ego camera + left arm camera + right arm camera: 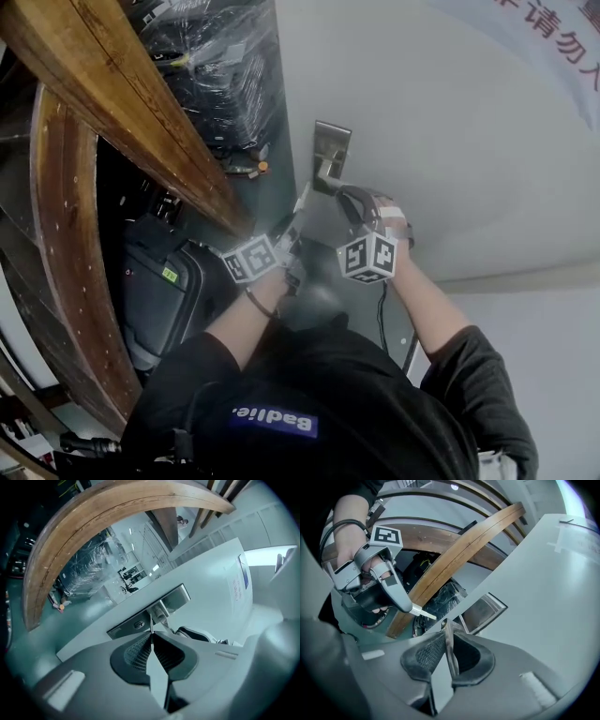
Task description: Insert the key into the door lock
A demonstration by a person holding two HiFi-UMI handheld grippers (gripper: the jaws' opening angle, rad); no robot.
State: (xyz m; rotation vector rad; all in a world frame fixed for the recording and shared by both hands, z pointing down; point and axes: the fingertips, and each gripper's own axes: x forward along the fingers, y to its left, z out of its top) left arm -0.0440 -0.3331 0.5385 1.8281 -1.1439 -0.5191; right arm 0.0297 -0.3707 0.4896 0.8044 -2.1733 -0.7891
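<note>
We are standing close against the door (450,141), working with both grippers at the lock plate (330,145), which is showing at twelve o'clock from our hands in the head view. The left gripper (295,225) is pinching the key (151,623), its jaws closed together on the bow so that only the thin blade is sticking out past the tips. In the left gripper view the blade is pointing to twelve o'clock, and the keyhole (138,625) is lying at about nine o'clock from its tip, just beside it. The key is not yet sitting in the lock: from the right gripper view we are seeing the blade (424,614) hanging in open air, pointing towards four o'clock, with its tip near the handle (449,648) but apart from the plate. The right gripper (446,637) is clamping that handle, the flat metal lever running straight between its two pads, and it is sitting at three o'clock from the left gripper in the head view. At ten o'clock from the plate a wooden beam (122,94) is slanting across, with wrapped goods (220,66) behind it.
</note>
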